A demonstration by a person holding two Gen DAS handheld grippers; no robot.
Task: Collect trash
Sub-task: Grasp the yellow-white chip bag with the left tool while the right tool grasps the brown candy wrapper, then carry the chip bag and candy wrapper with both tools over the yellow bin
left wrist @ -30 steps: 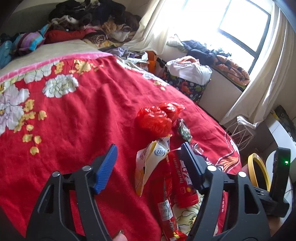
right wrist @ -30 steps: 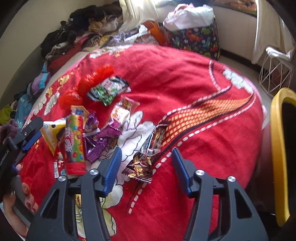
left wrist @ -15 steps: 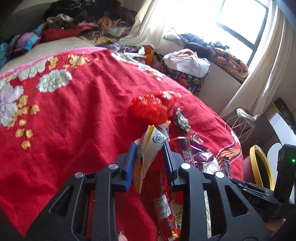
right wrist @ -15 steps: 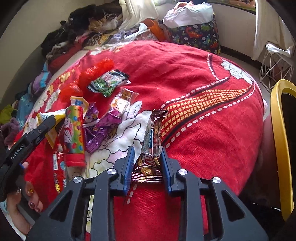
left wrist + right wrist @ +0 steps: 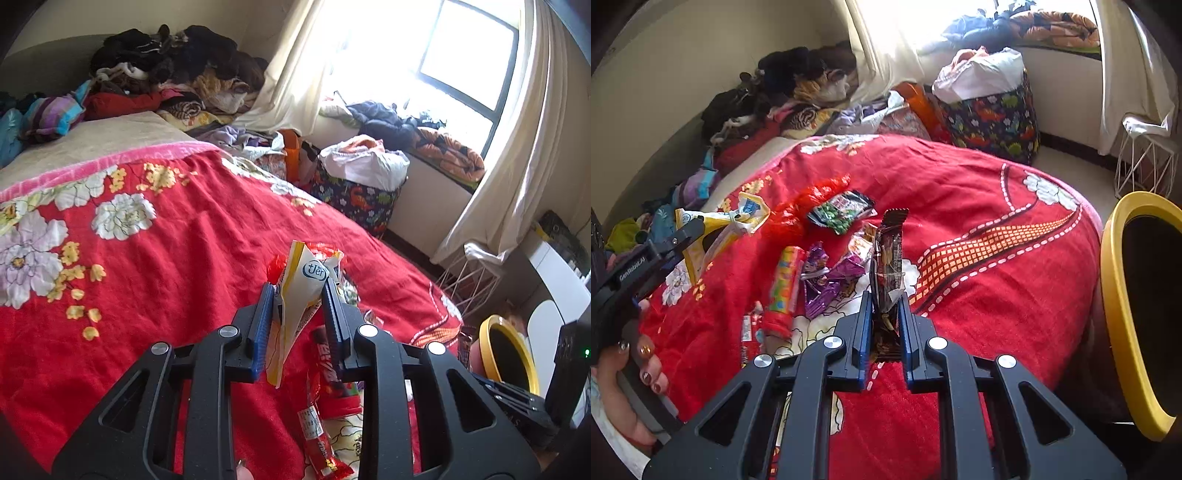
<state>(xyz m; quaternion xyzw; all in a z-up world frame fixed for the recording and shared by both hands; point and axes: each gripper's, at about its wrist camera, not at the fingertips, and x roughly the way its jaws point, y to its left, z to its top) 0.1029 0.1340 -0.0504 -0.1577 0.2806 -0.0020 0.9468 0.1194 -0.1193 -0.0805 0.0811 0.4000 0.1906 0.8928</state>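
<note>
My left gripper [image 5: 300, 293] is shut on a yellow-and-white snack wrapper [image 5: 306, 273], held up off the red flowered blanket [image 5: 177, 258]. The right wrist view shows that wrapper [image 5: 731, 225] at the far left. My right gripper [image 5: 884, 301] is shut on a dark brown bar wrapper [image 5: 890, 251] that stands upright between its pads. Loose on the blanket lie a red crinkled bag [image 5: 812, 199], a green pea packet [image 5: 842, 212], a colourful candy tube [image 5: 785, 280], purple wrappers [image 5: 827, 277] and a red stick wrapper [image 5: 317, 432].
A yellow-rimmed black bin [image 5: 1123, 314] stands off the bed's right edge. Beyond the bed are a patterned laundry basket [image 5: 993, 114], a white wire stand [image 5: 1145, 158] and curtains. Piled clothes [image 5: 166, 70] crowd the bed's far end. A person's hand [image 5: 646, 362] holds the left gripper.
Both grippers went from open to shut, the left on the yellow-and-white wrapper, the right on the dark bar wrapper. Both have since risen, lifting their wrappers off the blanket.
</note>
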